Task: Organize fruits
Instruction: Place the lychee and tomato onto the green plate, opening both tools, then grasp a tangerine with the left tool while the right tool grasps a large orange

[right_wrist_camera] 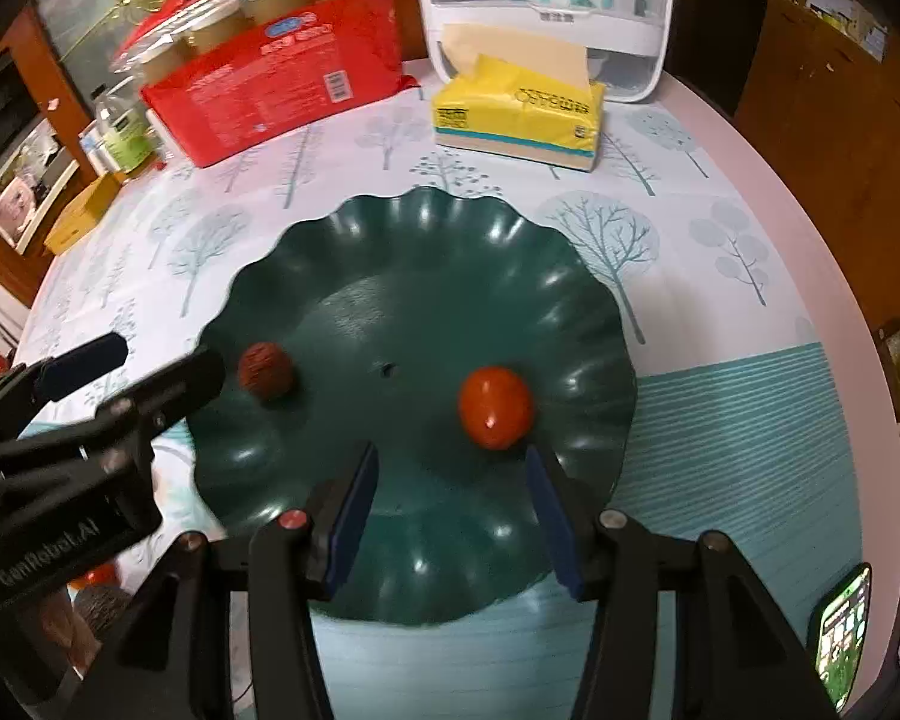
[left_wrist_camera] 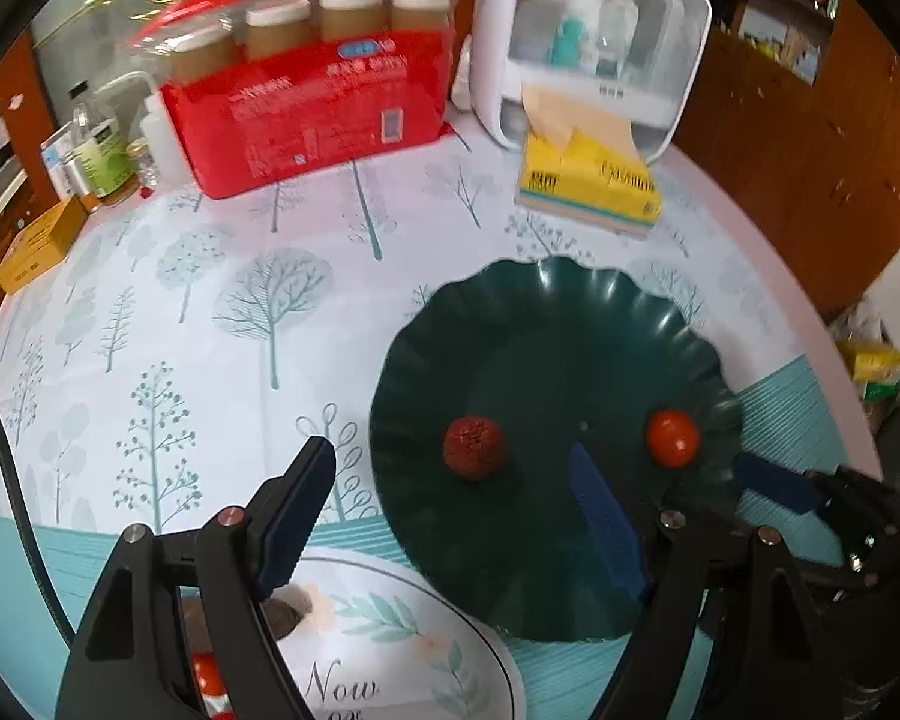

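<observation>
I see a smooth, glossy red tomato (right_wrist_camera: 496,407) and a rough, dark red lychee (right_wrist_camera: 267,371) lying well apart on the scalloped dark green plate (right_wrist_camera: 426,240). My right gripper (right_wrist_camera: 453,516) hangs released just before the tomato; my left gripper (left_wrist_camera: 450,516) is spread wide, holding nothing. The plate sits on a tree-printed tablecloth (right_wrist_camera: 720,252), with a yellow tissue pack (right_wrist_camera: 519,114) and red package (right_wrist_camera: 282,78) behind.

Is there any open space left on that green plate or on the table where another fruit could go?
Yes. The green plate is bare across its far half and between the dark red fruit and the tomato. The tablecloth is free left of the plate. It is crowded along the back: red package, tissue box, bottles.
</observation>
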`<action>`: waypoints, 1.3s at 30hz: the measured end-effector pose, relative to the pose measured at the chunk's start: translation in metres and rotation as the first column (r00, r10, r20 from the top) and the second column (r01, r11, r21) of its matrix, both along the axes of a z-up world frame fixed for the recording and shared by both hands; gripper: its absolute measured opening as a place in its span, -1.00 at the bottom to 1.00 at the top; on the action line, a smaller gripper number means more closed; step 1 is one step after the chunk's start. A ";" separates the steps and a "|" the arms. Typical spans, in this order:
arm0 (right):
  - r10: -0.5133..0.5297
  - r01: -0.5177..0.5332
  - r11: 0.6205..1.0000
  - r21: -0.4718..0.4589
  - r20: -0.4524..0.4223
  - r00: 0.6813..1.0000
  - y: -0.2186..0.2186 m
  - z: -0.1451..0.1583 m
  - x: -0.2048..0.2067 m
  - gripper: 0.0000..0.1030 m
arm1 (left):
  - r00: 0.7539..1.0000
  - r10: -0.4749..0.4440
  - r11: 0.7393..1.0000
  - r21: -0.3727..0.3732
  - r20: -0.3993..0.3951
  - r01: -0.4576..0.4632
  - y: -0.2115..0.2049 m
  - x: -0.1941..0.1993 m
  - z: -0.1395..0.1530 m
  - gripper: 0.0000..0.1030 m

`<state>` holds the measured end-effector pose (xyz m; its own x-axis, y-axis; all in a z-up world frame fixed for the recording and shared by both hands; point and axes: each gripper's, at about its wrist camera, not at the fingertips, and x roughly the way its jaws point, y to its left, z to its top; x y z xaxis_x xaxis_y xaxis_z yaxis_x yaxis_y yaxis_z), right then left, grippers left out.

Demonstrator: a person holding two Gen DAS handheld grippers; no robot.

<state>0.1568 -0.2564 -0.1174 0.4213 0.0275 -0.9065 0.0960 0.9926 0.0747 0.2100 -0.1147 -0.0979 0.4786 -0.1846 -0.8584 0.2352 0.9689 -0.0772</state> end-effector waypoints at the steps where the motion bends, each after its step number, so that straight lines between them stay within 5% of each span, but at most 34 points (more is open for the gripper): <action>1: 0.005 -0.005 1.000 0.002 0.006 1.000 0.002 0.003 -0.002 0.01 | 1.000 0.009 1.000 -0.004 0.003 -0.009 0.003 -0.003 0.004 0.54; 6: 0.036 -0.035 0.999 -0.006 0.055 0.998 0.013 0.027 -0.020 0.01 | 0.999 0.050 0.999 -0.020 -0.016 -0.051 0.022 -0.018 0.023 0.54; 23: 0.165 -0.176 0.984 0.028 0.227 0.960 0.059 0.107 -0.077 0.20 | 0.967 0.226 0.974 -0.011 0.118 -0.227 0.115 -0.117 0.115 0.54; 31: 0.235 -0.257 0.965 0.058 0.245 0.941 0.085 0.115 -0.098 0.24 | 0.952 0.285 0.958 0.015 0.113 -0.288 0.147 -0.163 0.114 0.54; 39: 0.324 -0.343 0.938 0.046 0.233 0.917 0.113 0.100 -0.114 0.30 | 0.942 0.334 0.942 0.029 0.029 -0.334 0.174 -0.196 0.078 0.54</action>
<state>0.0428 -0.1431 -0.0170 0.5612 0.2731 -0.7813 -0.2676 0.9532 0.1409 0.0137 0.0597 -0.0197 0.5280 0.0176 -0.8491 -0.1010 0.9940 -0.0423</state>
